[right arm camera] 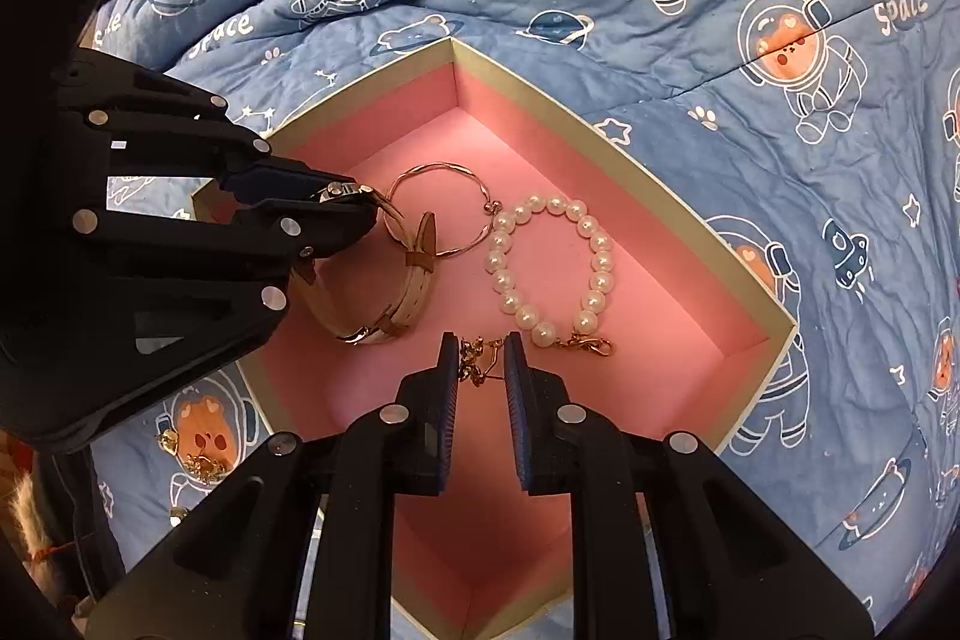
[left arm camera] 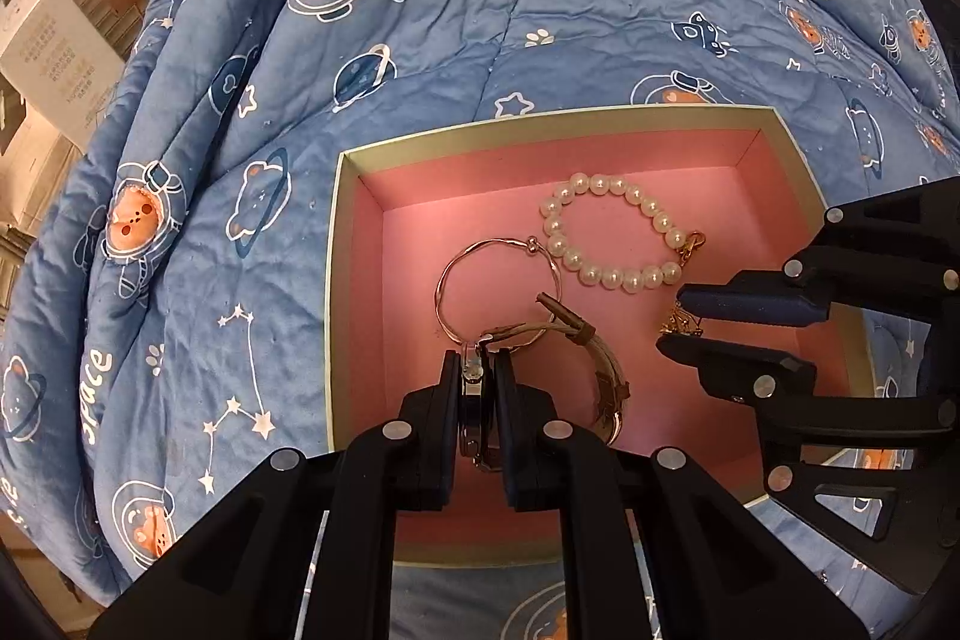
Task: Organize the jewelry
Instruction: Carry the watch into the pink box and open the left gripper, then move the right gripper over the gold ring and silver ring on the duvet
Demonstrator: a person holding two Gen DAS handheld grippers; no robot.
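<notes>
A pink-lined box (left arm camera: 360,244) (right arm camera: 660,184) lies on a blue quilt. In it lie a pearl bracelet (left arm camera: 606,187) (right arm camera: 591,280), a thin rose-gold bangle (left arm camera: 447,274) (right arm camera: 438,169) and a beige-strap watch (left arm camera: 609,376) (right arm camera: 414,292). My left gripper (left arm camera: 479,370) (right arm camera: 354,205) is shut on the watch's case inside the box. My right gripper (right arm camera: 480,358) (left arm camera: 675,319) is inside the box, with a small gold chain piece (right arm camera: 474,361) (left arm camera: 678,322) between its slightly parted fingers; the chain rests on the box floor.
The quilt (left arm camera: 420,40) (right arm camera: 780,160) covers the bed around the box. Small gold jewelry pieces (right arm camera: 201,463) lie on the quilt left of the box. Cardboard boxes (left arm camera: 54,58) stand beyond the bed's left edge.
</notes>
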